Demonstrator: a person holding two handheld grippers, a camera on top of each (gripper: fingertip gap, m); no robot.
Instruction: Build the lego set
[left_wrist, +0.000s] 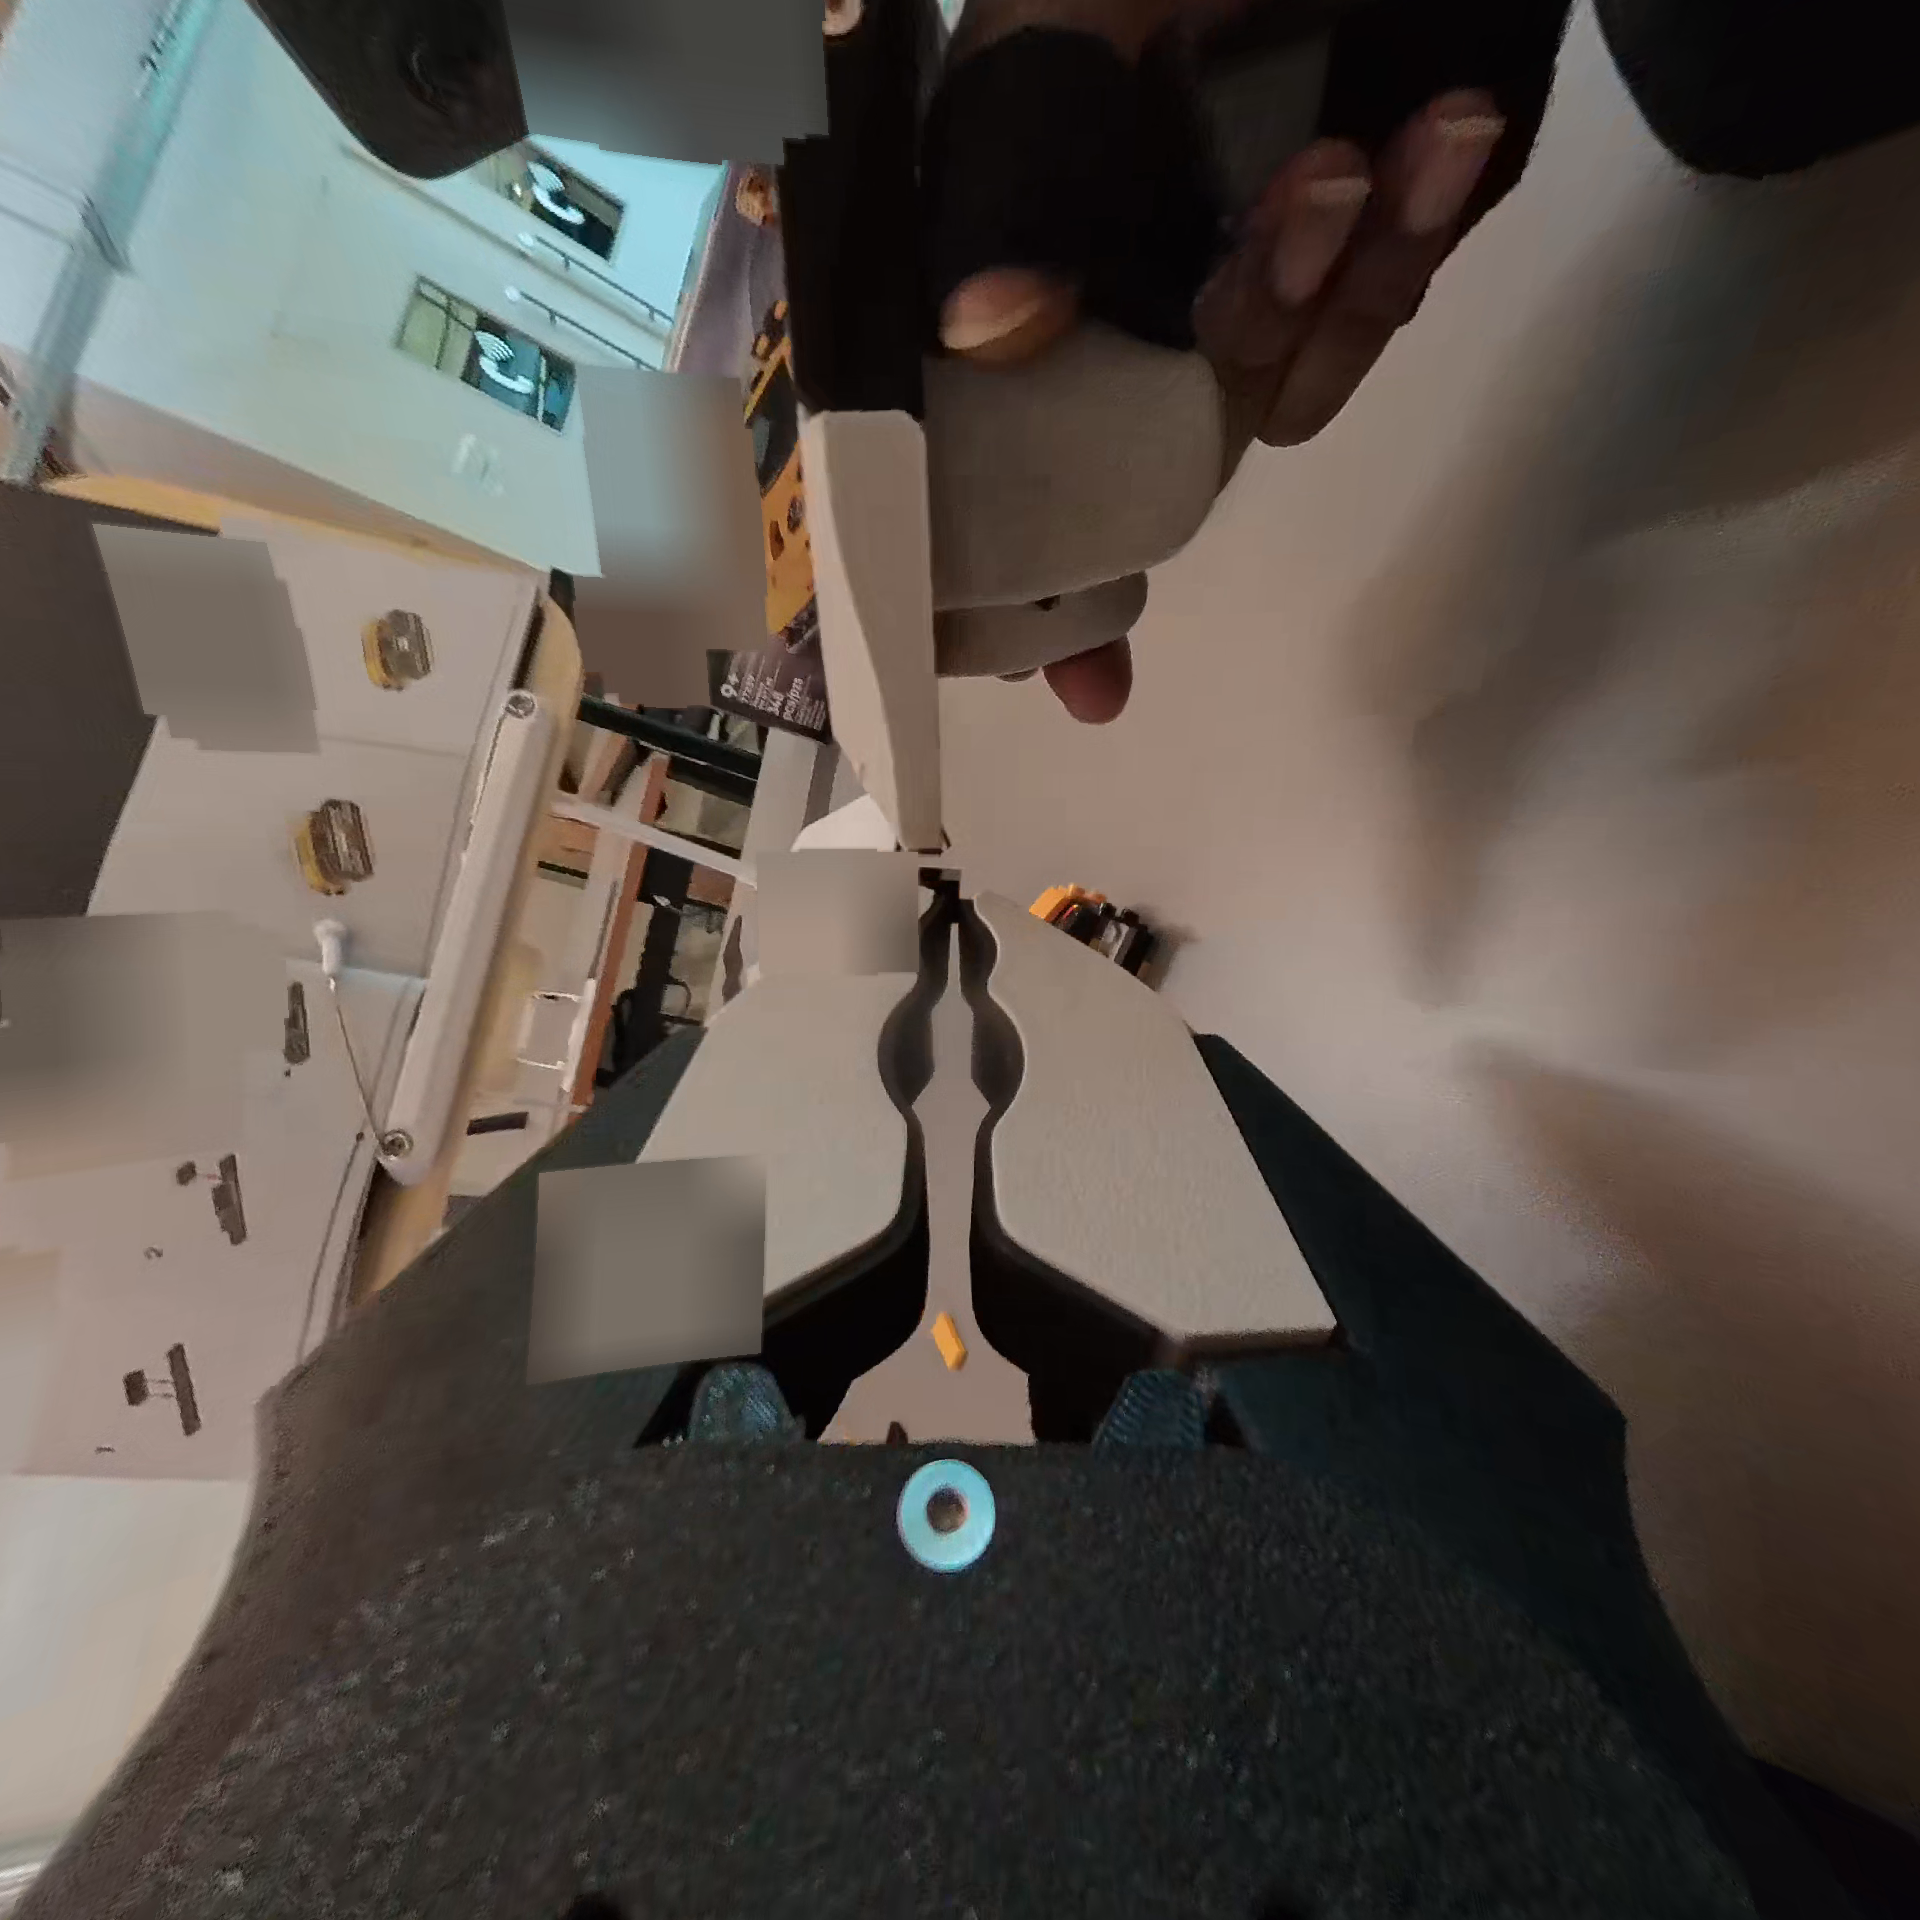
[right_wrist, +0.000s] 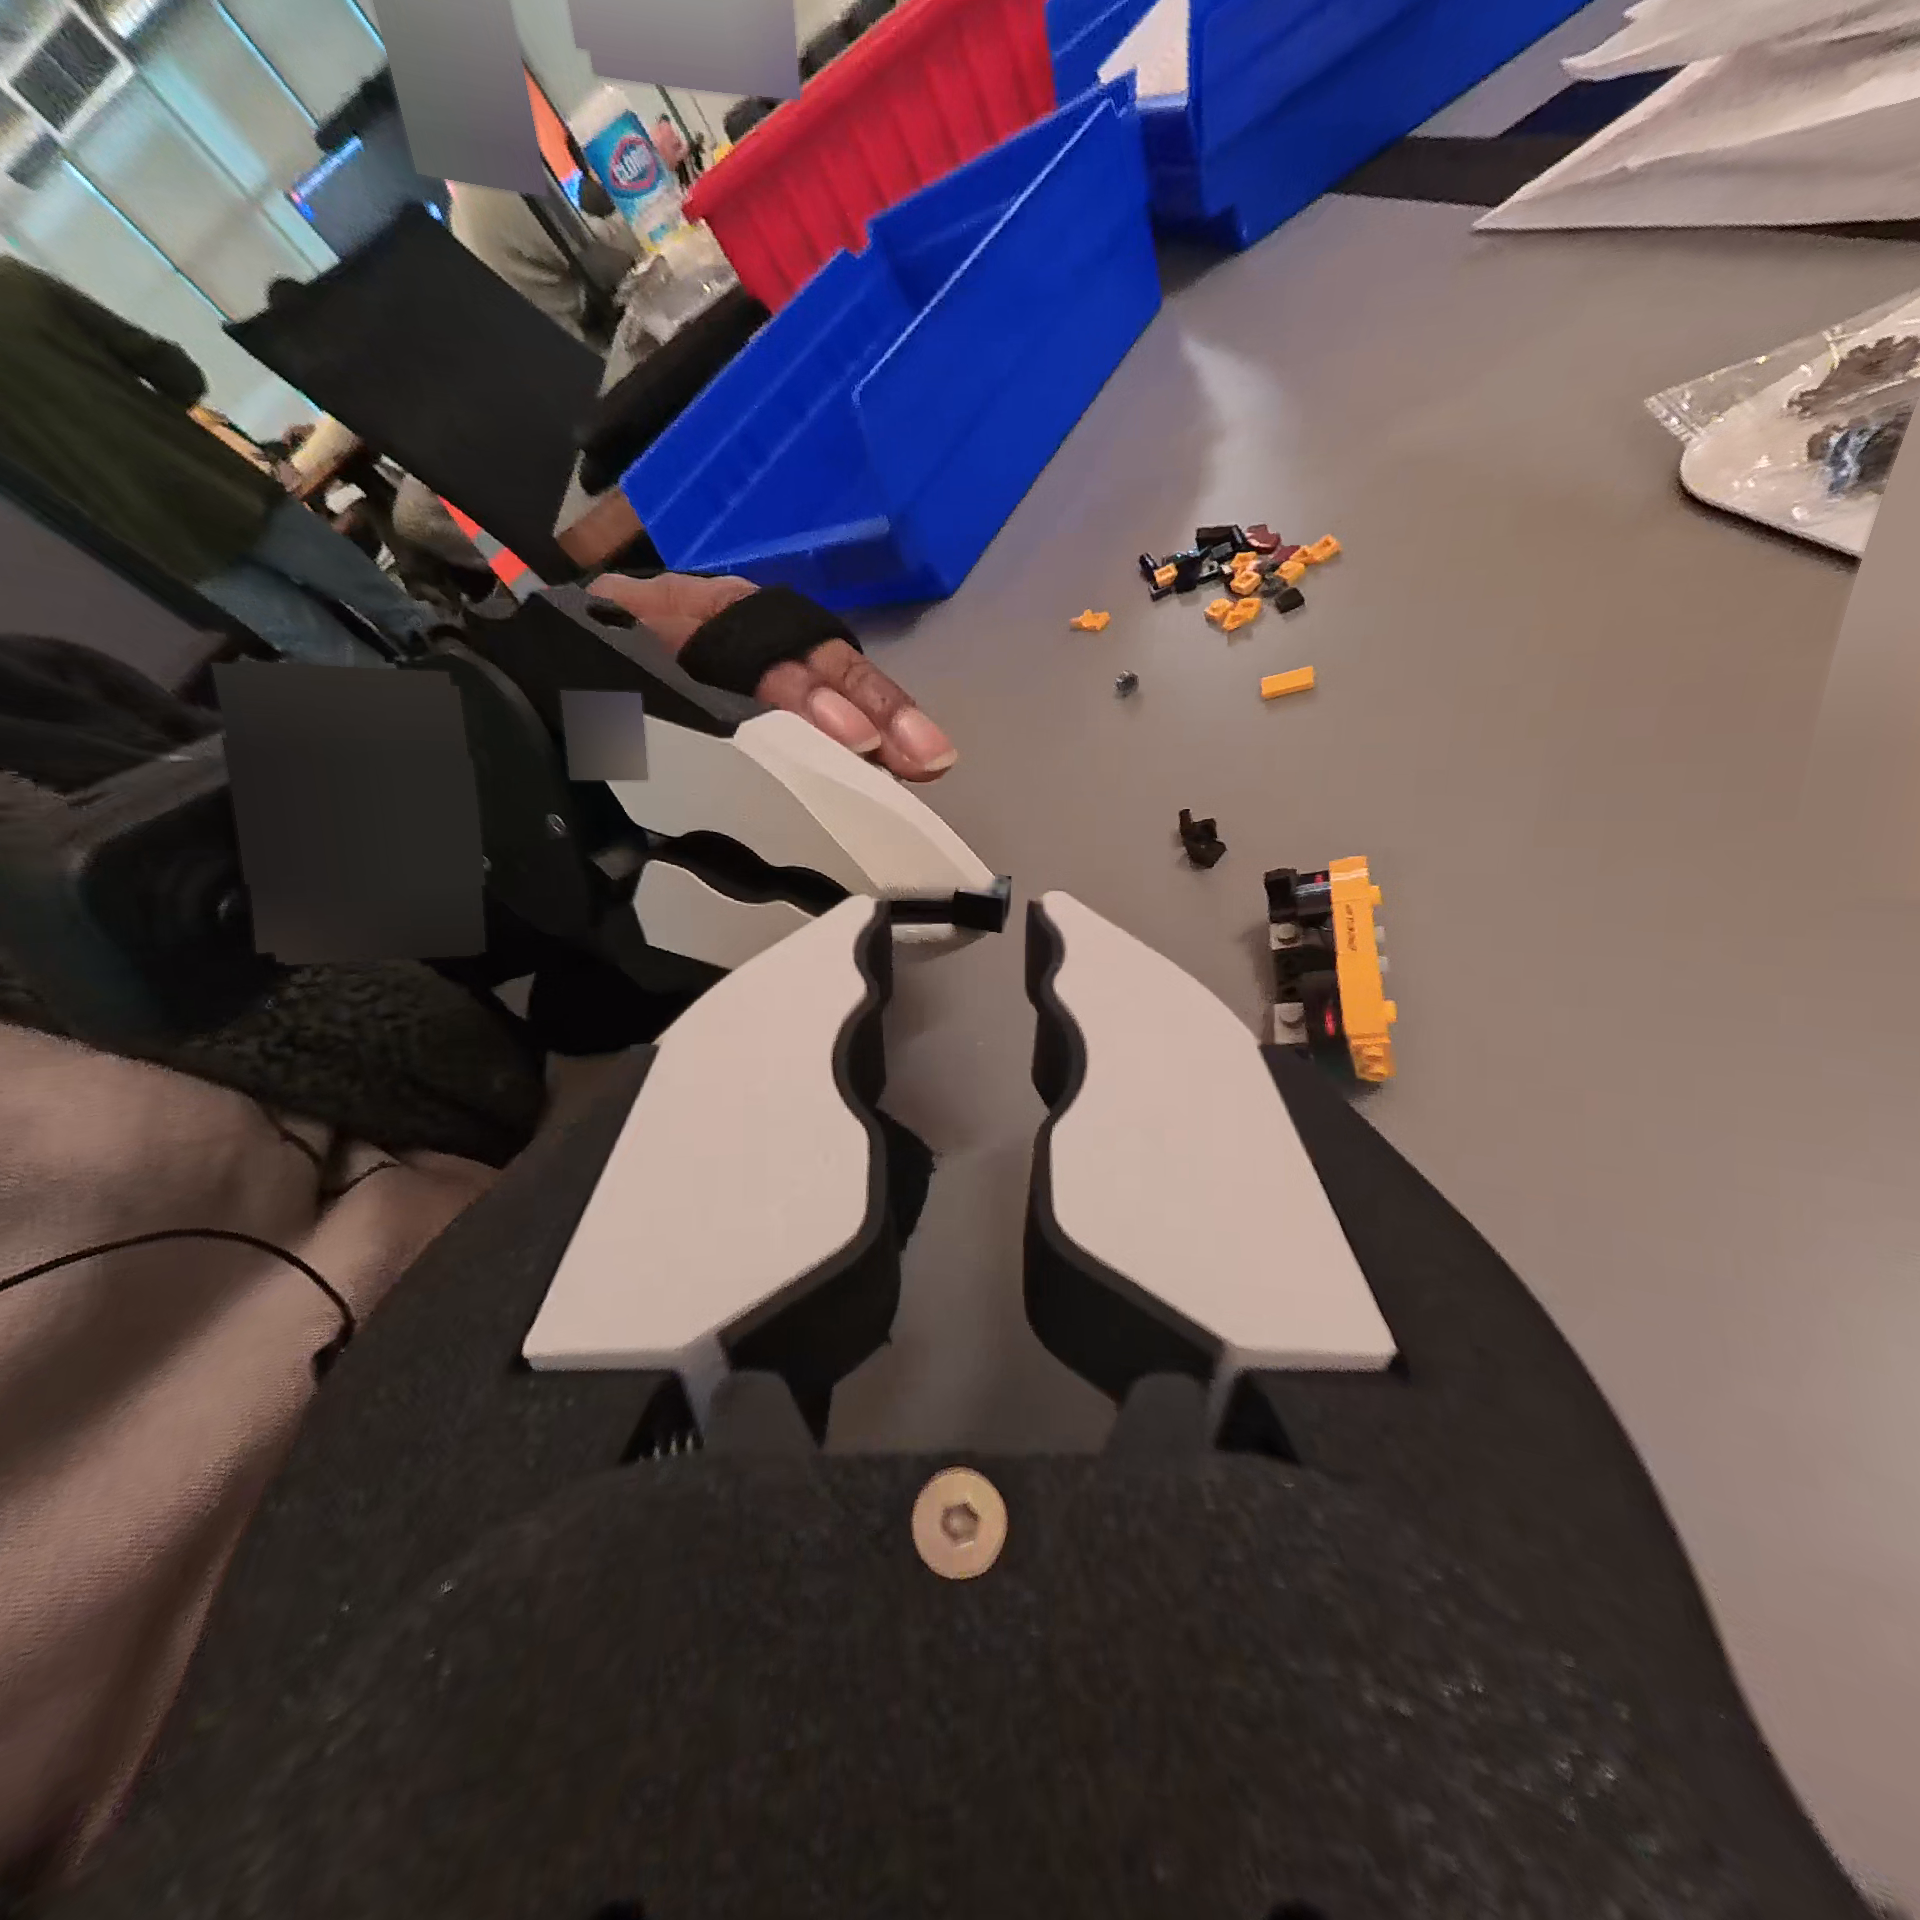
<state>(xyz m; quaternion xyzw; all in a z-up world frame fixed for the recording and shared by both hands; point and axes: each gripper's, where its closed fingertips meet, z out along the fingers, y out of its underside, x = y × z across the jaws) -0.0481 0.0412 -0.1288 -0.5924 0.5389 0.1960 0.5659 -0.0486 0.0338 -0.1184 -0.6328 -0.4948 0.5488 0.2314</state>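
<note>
My left gripper is shut on a small black lego piece at its fingertips and holds it above the grey table. In the right wrist view the left gripper comes in from the left, and its white fingers hold that black piece out between the tips of my right gripper. The right gripper is open, with one tip on each side of the piece. The partly built yellow and black model lies on the table just to the right. It also shows in the left wrist view.
A pile of loose orange and black pieces, an orange flat piece and a black piece lie on the table. Blue bins and a red bin stand behind. Plastic bags lie at the right.
</note>
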